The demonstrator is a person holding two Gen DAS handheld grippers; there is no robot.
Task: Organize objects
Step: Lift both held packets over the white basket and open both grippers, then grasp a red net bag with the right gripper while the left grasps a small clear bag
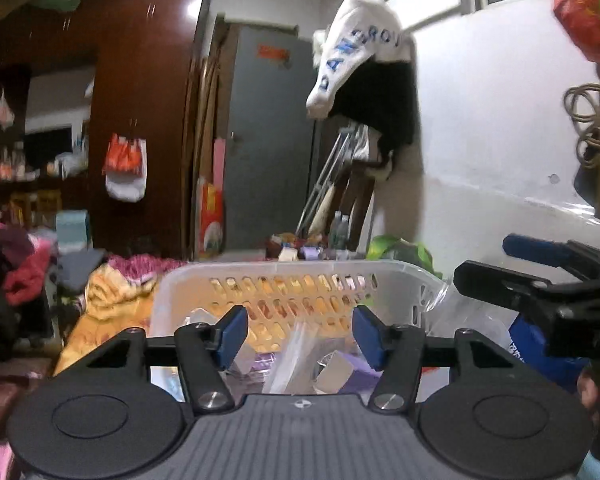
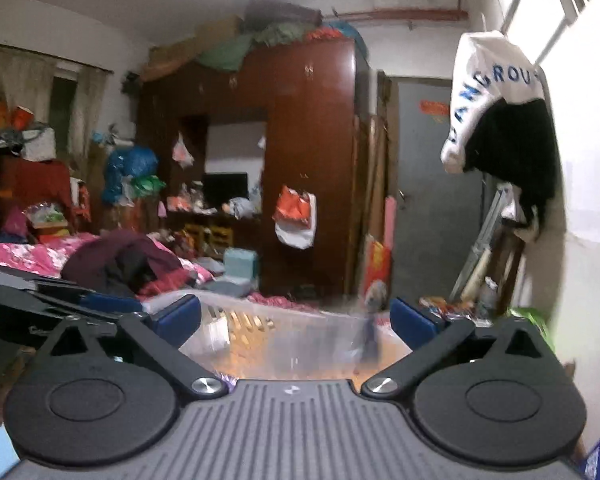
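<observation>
A white slotted plastic basket [image 1: 284, 276] stands right in front of me and holds purple boxes [image 1: 352, 372] and a clear plastic bag [image 1: 296, 352]. My left gripper [image 1: 300, 336] is open and empty, its blue pads hovering over the basket's near side. My right gripper [image 2: 296, 316] is wide open and empty, just above the basket [image 2: 268, 312], which looks blurred there. The right gripper also shows at the right edge of the left wrist view [image 1: 540, 280], beside the basket.
A yellow and orange blanket [image 1: 108, 300] lies left of the basket on a bed with piled clothes [image 2: 120, 260]. A dark wooden wardrobe [image 1: 140, 120], a grey door [image 1: 272, 140] and hanging clothes [image 1: 364, 64] stand behind. A blue package [image 1: 528, 344] lies right of the basket.
</observation>
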